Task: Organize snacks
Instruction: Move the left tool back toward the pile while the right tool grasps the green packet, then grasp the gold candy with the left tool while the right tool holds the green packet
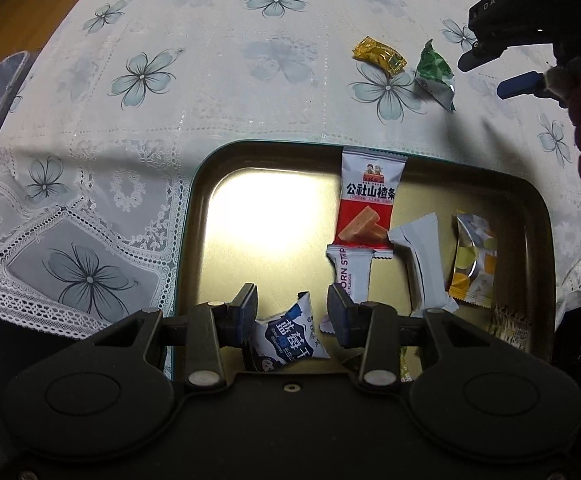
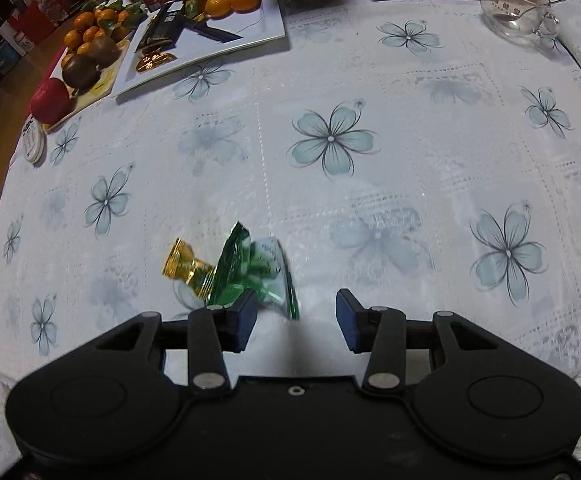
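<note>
Hovering low over the flowered tablecloth (image 2: pixel 370 80), the right gripper (image 2: pixel 296 316) has its jaws spread with nothing between them. The green packet (image 2: pixel 256 276) lies just ahead and a little left of that gap, close by the left finger's pad, its long axis slanting up and away toward the left. The gold candy (image 2: pixel 188 268) sits just beside the packet on its far-left side, close enough that I can't tell if they touch. Both lie on the cloth beyond the tin tray's (image 1: pixel 194 208) far rim, toward its right corner, so the right gripper is plainly the nearer one; I'd judge it needs a small shift left to straddle the green packet.

The left gripper (image 1: pixel 292 312) hangs over the tray's near edge, jaws parted, with a blue-and-white packet (image 1: pixel 286 336) printed "蓝莓干" lying in the tray below the gap; whether the left pad touches it I can't tell. Further in, a red-and-white bar (image 1: pixel 366 200) reads "公社山楂条", leaning over the far rim, and a white strip (image 1: pixel 352 272) shows "ORN STRIP". The right gripper's body bears "DAS".
</note>
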